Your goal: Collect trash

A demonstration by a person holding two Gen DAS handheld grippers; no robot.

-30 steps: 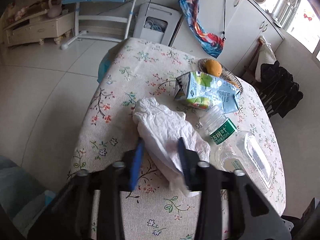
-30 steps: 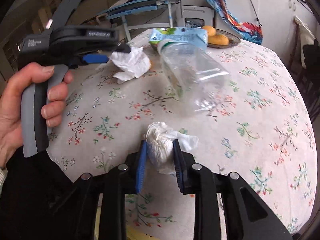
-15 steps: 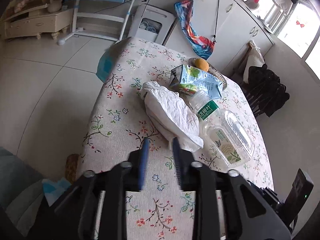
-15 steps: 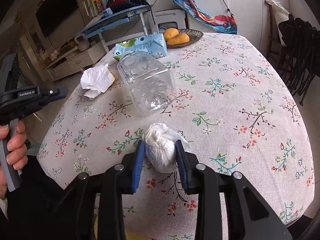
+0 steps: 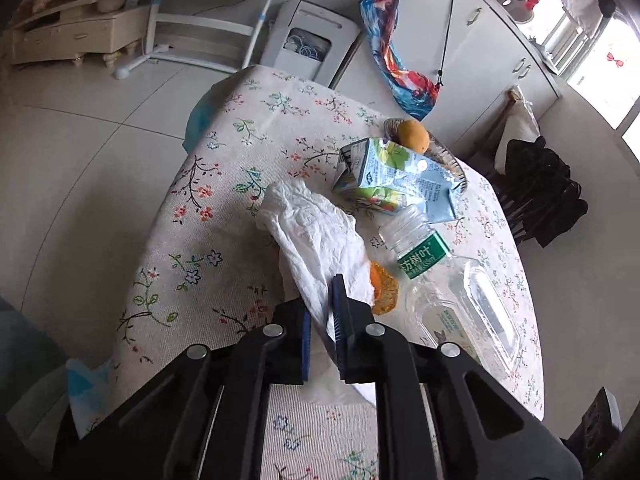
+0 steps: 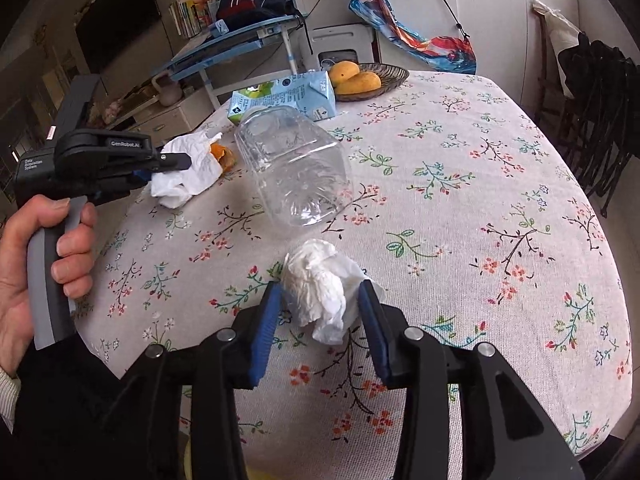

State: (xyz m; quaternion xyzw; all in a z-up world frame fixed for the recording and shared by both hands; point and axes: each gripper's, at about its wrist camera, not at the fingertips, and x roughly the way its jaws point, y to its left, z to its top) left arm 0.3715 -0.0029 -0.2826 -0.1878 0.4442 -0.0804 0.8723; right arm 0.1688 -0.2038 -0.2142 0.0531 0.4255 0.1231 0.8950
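A crumpled white tissue [image 5: 316,240] lies on the flowered table [image 6: 480,200]; my left gripper [image 5: 322,300] is shut on its near end. The right wrist view shows that gripper [image 6: 172,160] pinching the tissue [image 6: 188,168], with an orange peel [image 6: 222,154] uncovered beside it. A smaller tissue wad [image 6: 320,288] rests on the cloth between the fingers of my right gripper [image 6: 320,300], whose jaws are opening and no longer squeeze it. An empty clear bottle [image 6: 292,168] and a flattened drink carton [image 6: 284,98] lie behind.
A wicker basket [image 6: 394,76] with mangoes stands at the table's far edge. A person's hand [image 6: 40,248] holds the left gripper's handle. A dark chair draped with black clothing [image 5: 540,188] stands to the right. A blue bag [image 5: 196,116] sits on the floor beside the table.
My left jaws, apart before, have closed on the tissue's near end, and the orange peel now shows. My right jaws have spread wider around the wad.
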